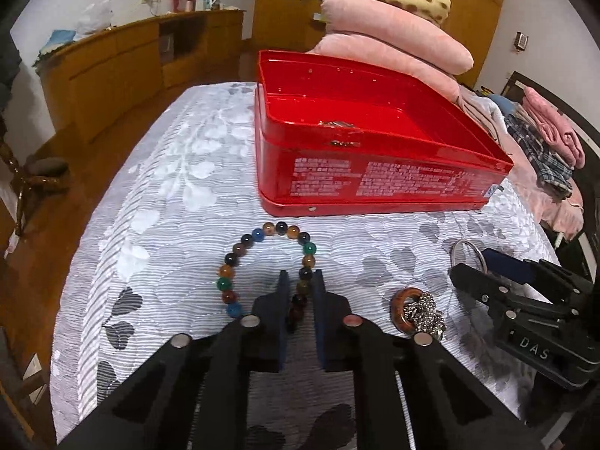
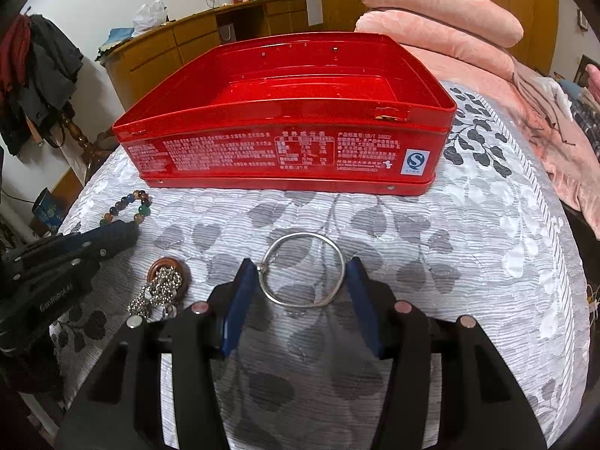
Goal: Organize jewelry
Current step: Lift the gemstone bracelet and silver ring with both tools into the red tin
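A multicoloured bead bracelet [image 1: 262, 262] lies on the bedspread before an open red tin [image 1: 360, 157]. My left gripper [image 1: 301, 277] has closed its fingers on the bracelet's right side. A silver bangle [image 2: 303, 268] lies between the fingers of my right gripper [image 2: 300, 268], which is open, with each finger close beside the bangle's rim. A wooden ring with a silver chain [image 1: 418, 311] lies between the two grippers; it also shows in the right wrist view [image 2: 165, 281]. The tin [image 2: 285, 127] stands just behind.
The white and grey leaf-patterned bedspread [image 1: 168, 206] covers the bed. Pink pillows [image 1: 393, 37] are stacked behind the tin. Folded clothes [image 1: 543, 138] lie at the right. A wooden sideboard [image 1: 123, 63] stands at the far left.
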Available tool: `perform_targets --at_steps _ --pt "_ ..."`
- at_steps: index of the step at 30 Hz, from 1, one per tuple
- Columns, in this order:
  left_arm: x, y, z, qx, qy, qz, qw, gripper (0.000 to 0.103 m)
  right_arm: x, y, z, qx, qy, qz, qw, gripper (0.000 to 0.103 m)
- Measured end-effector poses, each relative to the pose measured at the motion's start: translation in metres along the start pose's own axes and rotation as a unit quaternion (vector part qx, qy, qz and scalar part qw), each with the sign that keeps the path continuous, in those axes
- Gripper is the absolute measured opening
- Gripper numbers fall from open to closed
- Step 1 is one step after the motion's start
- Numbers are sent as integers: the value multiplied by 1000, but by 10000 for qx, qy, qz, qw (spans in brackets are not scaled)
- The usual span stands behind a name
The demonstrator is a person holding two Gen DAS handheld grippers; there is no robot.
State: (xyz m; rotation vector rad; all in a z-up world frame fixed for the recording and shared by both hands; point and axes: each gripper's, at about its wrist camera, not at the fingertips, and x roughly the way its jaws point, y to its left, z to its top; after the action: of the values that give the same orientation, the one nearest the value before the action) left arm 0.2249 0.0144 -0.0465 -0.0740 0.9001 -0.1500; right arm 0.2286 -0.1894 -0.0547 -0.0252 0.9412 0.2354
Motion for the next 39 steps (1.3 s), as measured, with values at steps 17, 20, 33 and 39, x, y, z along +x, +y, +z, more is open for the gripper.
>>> perform_targets --at_steps 17,20,33,39 --pt "-40 -5 3 -18 -586 -73 9983 8 -34 7 3 -106 -335 -68 9994 48" --pt "-45 -8 8 -8 -682 -85 9976 8 -42 7 7 -96 -441 -74 9990 48" --pt "-78 -25 38 130 -1221 -369 9917 8 -68 6 32 -200 -792 -25 9967 48" --pt "-87 -34 61 205 -1450 -427 9883 8 -75 3 52 -221 -918 28 9955 48"
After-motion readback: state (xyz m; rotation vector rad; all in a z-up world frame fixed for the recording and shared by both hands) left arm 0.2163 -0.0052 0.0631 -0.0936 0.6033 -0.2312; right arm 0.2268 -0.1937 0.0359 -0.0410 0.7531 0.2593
